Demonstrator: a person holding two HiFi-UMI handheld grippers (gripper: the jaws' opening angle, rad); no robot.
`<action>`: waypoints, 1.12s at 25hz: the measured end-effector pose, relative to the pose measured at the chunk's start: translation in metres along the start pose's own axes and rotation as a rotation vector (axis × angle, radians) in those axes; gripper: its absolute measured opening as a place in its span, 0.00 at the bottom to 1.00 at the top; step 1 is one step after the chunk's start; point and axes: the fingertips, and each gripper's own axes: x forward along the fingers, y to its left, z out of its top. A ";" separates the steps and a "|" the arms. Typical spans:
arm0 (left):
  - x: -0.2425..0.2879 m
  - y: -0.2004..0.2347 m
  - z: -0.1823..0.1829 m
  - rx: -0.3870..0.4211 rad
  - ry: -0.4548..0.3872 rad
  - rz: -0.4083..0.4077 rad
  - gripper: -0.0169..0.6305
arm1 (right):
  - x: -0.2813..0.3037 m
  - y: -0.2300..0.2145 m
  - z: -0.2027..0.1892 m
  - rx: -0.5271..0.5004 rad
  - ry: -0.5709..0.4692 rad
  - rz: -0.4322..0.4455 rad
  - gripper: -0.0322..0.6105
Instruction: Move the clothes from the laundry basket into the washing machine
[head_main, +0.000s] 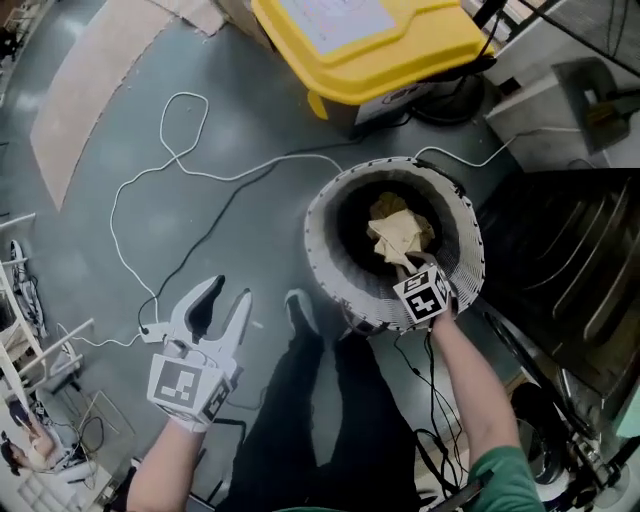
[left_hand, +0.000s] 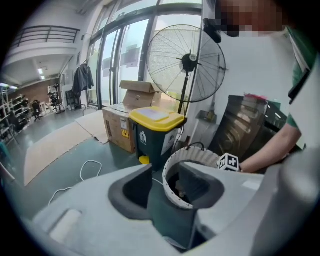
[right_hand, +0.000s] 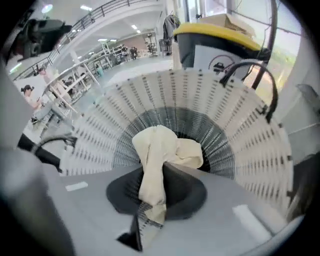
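Observation:
A round white slatted laundry basket (head_main: 325, 205) stands on the grey floor, seen too in the left gripper view (left_hand: 195, 159) and the right gripper view (right_hand: 235, 115). A cream cloth (head_main: 398, 232) hangs above its dark inside. My right gripper (head_main: 408, 265) is shut on that cloth (right_hand: 161, 152), which is pinched between the jaws (right_hand: 150, 205) and droops over them. My left gripper (head_main: 229, 292) hangs open and empty over the floor, left of the basket; its jaws (left_hand: 167, 195) stand apart with nothing between them. Anything else in the basket is hidden by the cloth.
A dark machine with a shiny metal inside (head_main: 565, 250) stands right of the basket (left_hand: 247, 125). A yellow-lidded bin (head_main: 370, 40) is behind it. White and black cables (head_main: 180, 170) lie on the floor. A standing fan (left_hand: 186, 62) and cardboard boxes (left_hand: 135, 95) are farther back.

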 end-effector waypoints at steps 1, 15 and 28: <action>-0.009 -0.005 0.012 0.005 -0.004 -0.001 0.29 | -0.022 0.003 0.007 0.019 -0.020 0.004 0.14; -0.128 -0.074 0.175 0.111 -0.127 -0.019 0.28 | -0.346 0.022 0.111 0.352 -0.419 -0.009 0.14; -0.210 -0.117 0.232 0.159 -0.228 -0.029 0.27 | -0.523 0.090 0.140 0.390 -0.637 0.003 0.13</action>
